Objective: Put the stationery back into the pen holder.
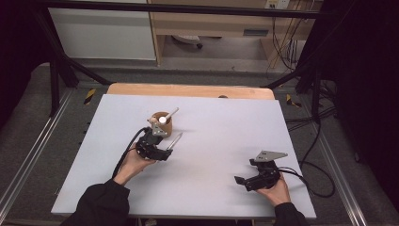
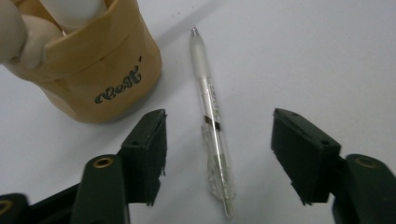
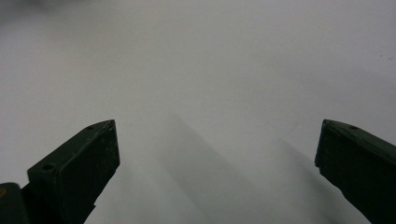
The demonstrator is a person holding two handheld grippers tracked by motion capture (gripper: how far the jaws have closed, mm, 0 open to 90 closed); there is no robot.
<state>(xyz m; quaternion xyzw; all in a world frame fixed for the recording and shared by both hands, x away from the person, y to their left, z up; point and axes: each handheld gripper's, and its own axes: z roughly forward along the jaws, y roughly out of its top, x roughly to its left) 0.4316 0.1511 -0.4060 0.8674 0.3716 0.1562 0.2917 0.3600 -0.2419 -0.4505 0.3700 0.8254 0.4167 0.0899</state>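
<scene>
Pale grey counter (image 1: 211,155) fills the middle of the high view, with a wooden edge at its far side, a grey carpeted floor around it and a tangle of black cables off to the right. On that counter a tan wooden pen cup (image 1: 162,123) stands left of centre, a white pen leaning out of it, and a clear ballpoint pen (image 1: 175,140) lies flat just beside it.

From the high view the left gripper (image 1: 165,151) sits at the near end of that pen, but its fingers are too small there to read. The left gripper view settles it: the two black fingers (image 2: 149,149) stand apart on either side of the pen (image 2: 212,126), neither touching it, with the cup (image 2: 100,70), printed with dark script, just left of the pen's tip.

The right gripper (image 1: 244,181) rests well apart near the counter's right front; in its own view its fingers (image 3: 88,163) are spread wide over bare counter.
</scene>
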